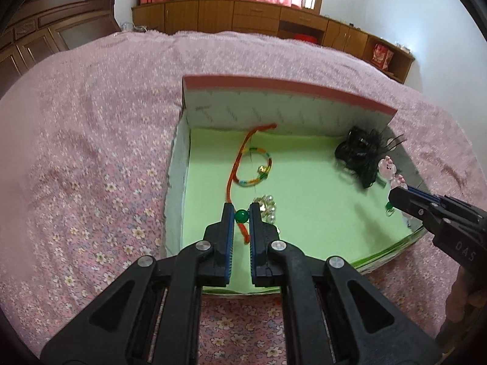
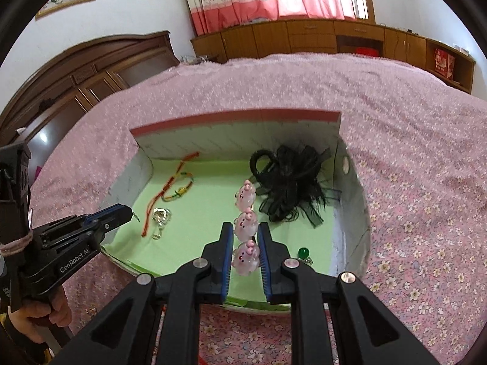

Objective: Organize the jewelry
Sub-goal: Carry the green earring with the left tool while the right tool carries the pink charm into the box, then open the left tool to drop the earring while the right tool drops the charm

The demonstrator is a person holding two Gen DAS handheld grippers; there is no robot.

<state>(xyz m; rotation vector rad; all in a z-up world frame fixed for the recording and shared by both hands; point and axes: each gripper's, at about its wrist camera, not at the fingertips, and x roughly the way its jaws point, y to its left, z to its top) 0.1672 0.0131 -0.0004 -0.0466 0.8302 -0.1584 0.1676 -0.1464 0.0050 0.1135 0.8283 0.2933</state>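
Note:
An open box (image 1: 292,88) (image 2: 237,118) with a green floor sits on the bed. My left gripper (image 1: 242,208) (image 2: 129,213) hangs over its near left part, shut on a green bead earring (image 1: 242,216). An orange cord (image 1: 236,164) lies on the floor beneath it. My right gripper (image 2: 246,228) (image 1: 394,196) is over the right part, shut on a string of pink pig charms (image 2: 246,225) (image 1: 387,166) that sticks out past its tips. A second green bead earring (image 2: 303,252) lies at the near right corner.
In the box also lie a multicoloured bracelet (image 1: 258,167), a clear crystal piece (image 2: 161,216) and a black frilly hair tie (image 2: 289,188). A pink floral bedspread (image 1: 91,152) surrounds the box. Wooden cabinets (image 2: 304,36) stand behind the bed. A person's hand (image 2: 39,319) holds the left gripper.

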